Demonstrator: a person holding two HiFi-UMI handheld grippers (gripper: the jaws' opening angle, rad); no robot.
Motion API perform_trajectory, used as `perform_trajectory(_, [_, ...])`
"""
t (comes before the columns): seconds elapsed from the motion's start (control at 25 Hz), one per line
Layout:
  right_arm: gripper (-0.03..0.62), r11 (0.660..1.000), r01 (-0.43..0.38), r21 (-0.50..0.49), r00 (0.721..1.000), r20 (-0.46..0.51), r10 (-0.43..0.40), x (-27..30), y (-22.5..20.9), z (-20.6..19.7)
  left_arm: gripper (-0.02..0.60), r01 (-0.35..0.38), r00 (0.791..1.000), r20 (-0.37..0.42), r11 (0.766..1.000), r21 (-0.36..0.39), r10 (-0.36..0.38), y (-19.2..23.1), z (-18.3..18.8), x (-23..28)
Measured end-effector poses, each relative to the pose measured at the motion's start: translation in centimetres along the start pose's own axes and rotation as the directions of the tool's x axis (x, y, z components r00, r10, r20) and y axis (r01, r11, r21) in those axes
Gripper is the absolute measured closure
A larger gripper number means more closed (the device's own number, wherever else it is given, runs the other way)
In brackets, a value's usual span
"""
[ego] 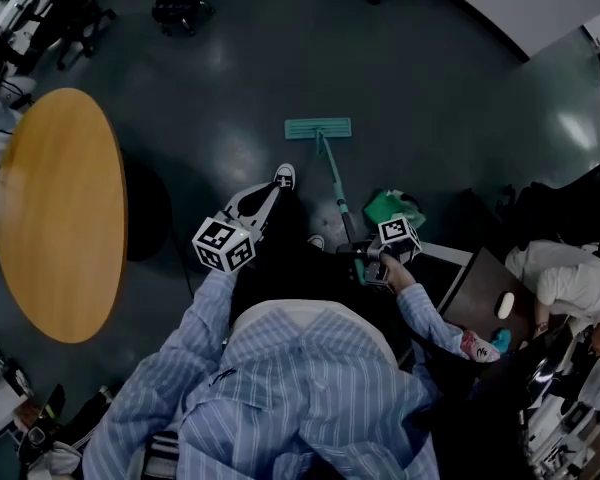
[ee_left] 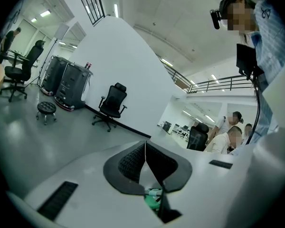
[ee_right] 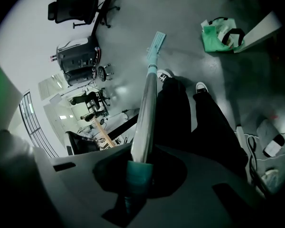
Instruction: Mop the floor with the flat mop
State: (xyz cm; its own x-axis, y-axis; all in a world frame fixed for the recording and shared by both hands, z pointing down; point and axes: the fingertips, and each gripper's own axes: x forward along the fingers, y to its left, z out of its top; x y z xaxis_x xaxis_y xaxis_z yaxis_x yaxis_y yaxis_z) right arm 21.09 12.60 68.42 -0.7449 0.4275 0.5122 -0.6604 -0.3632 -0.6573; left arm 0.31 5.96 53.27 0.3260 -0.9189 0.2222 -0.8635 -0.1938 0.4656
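While in R gripper (ego: 360,255), flat mop (ego: 318,128) betw. shoe (ego: 285,176) & green bag (ego: 390,208).

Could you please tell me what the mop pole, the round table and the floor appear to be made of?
Pole: probably metal, since it is silvery and smooth with a long highlight. Its teal grip looks like plastic.
Table: wood or wood veneer, with an even warm brown top and a low sheen.
Floor: smooth grey, perhaps sealed concrete or vinyl. It reflects the lights softly.

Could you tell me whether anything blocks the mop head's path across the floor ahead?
Nothing visible does. The mop head lies on open floor; the stool and green bag sit well aside.
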Motion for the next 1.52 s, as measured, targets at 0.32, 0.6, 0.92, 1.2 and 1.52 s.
perform_trajectory(0.32, [0.543,1.0,0.016,-0.015,1.0,-0.015,-0.017,-0.2,-2.8,-3.1,0.574,0.005,1.0,-0.004,1.0,0.002,-0.005,-0.2,-1.3,-1.7])
perform_trajectory(0.6, [0.543,1.0,0.022,-0.016,0.999,-0.03,-0.023,-0.8,-2.9,-2.4,0.574,-0.003,1.0,-0.014,1.0,0.001,0.003,-0.3,-2.0,-0.9])
perform_trajectory(0.92, [0.542,0.998,0.045,-0.045,0.998,-0.042,-0.047,-1.1,-2.2,-3.6,0.574,-0.008,1.0,-0.028,1.0,0.0,0.008,-1.0,-1.9,-1.8])
perform_trajectory(1.2, [0.542,0.997,0.052,-0.053,0.997,-0.046,-0.054,-0.7,-0.3,-1.1,0.574,0.012,0.999,-0.051,1.0,-0.003,-0.012,0.3,-1.1,1.0])
perform_trajectory(1.52, [0.542,0.997,0.052,-0.058,0.998,-0.035,-0.054,0.2,3.2,2.5,0.574,0.022,0.996,-0.084,1.0,0.004,-0.021,2.2,-0.2,2.9])
